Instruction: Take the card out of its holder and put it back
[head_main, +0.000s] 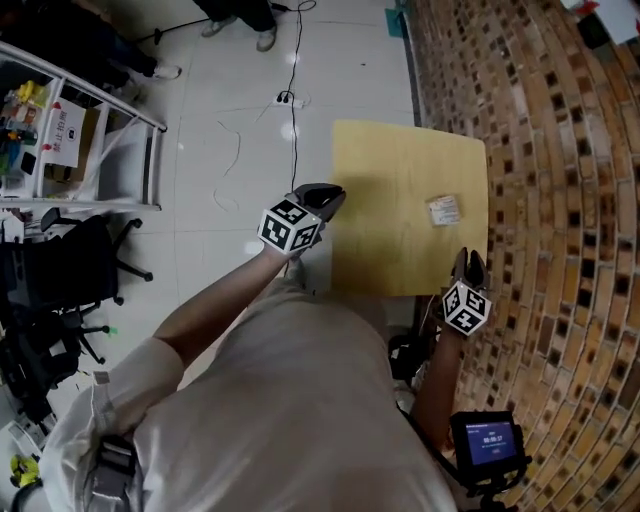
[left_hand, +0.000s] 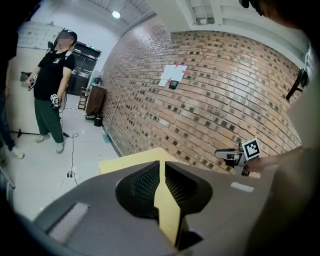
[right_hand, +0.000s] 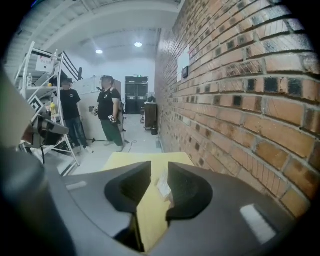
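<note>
Card holder (head_main: 443, 209): lying on the tan counter (head_main: 385, 165), toward the brick wall (head_main: 560, 150); too small for the card inside to be made out.
Left gripper (head_main: 330, 196): held at the counter's left edge; jaws only narrowly apart, nothing between them.
Right gripper (head_main: 468, 262): held at the near right corner; jaws moderately apart, empty.
Right gripper view: card holder seen beyond the gap, partly hidden by one jaw.
</note>
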